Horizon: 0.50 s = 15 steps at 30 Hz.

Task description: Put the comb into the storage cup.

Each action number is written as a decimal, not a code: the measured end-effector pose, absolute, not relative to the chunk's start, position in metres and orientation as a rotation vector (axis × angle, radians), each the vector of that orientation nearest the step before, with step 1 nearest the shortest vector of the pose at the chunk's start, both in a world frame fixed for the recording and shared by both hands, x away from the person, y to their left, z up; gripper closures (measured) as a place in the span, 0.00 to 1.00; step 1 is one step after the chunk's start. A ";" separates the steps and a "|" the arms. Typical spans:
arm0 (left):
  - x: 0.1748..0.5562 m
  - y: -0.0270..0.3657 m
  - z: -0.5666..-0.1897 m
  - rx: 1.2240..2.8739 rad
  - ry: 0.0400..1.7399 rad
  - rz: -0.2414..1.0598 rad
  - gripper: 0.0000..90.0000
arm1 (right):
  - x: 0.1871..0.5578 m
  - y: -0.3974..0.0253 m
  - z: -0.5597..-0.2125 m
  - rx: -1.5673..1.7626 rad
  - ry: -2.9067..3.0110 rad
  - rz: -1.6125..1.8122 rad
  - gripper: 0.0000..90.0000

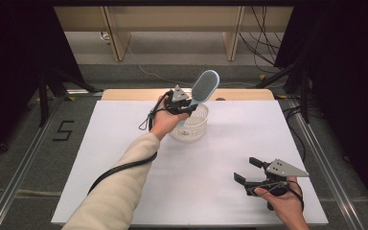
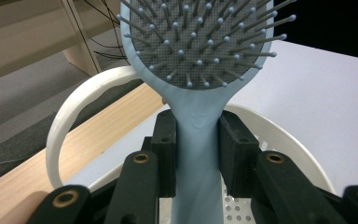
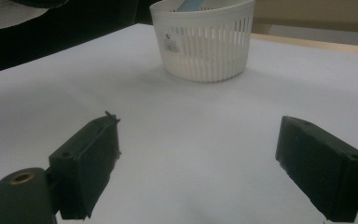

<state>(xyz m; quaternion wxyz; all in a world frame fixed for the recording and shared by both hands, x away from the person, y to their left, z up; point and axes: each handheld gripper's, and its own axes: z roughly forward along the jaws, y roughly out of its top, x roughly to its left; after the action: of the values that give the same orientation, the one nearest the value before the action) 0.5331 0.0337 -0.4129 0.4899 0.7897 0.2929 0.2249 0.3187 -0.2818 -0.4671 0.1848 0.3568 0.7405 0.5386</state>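
the left gripper (image 1: 184,106) is clamped on the neck of a pale blue plastic hairbrush with a grey bristle pad (image 1: 204,88), just below the oval head. in the left gripper view the brush handle (image 2: 196,158) runs straight up between the two black jaws, both pads pressed flat against its sides, with the bristled head (image 2: 199,37) spreading wide above them. the brush stands tilted, head up and leaning toward the far right, its lower handle reaching down into a round white slotted plastic basket (image 1: 194,128). that basket sits on the white table sheet (image 1: 124,143) near the far edge, and its rim (image 2: 70,116) curves around behind and beside the jaws in the left gripper view.

the right gripper (image 1: 246,172) is held low over the near right part of the sheet, well apart from the basket, its jaws spread wide with nothing between them. in the right gripper view the basket (image 3: 205,42) stands ahead, a blue piece of the brush (image 3: 193,4) showing inside its rim.
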 end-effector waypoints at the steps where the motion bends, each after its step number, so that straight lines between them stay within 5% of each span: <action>1: 0.533 0.033 -0.413 1.920 0.711 0.549 0.77 | 0.319 -0.282 -0.467 1.004 2.086 1.517 0.16; 15: 0.534 0.031 -0.415 1.927 0.696 0.560 0.77 | 0.318 -0.282 -0.467 1.006 2.088 1.518 0.16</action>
<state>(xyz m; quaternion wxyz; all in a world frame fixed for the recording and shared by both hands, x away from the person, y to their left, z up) 0.5343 0.0315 -0.4148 0.4870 0.7924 0.2860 0.2304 0.3185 -0.2815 -0.4669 0.1847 0.3568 0.7407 0.5385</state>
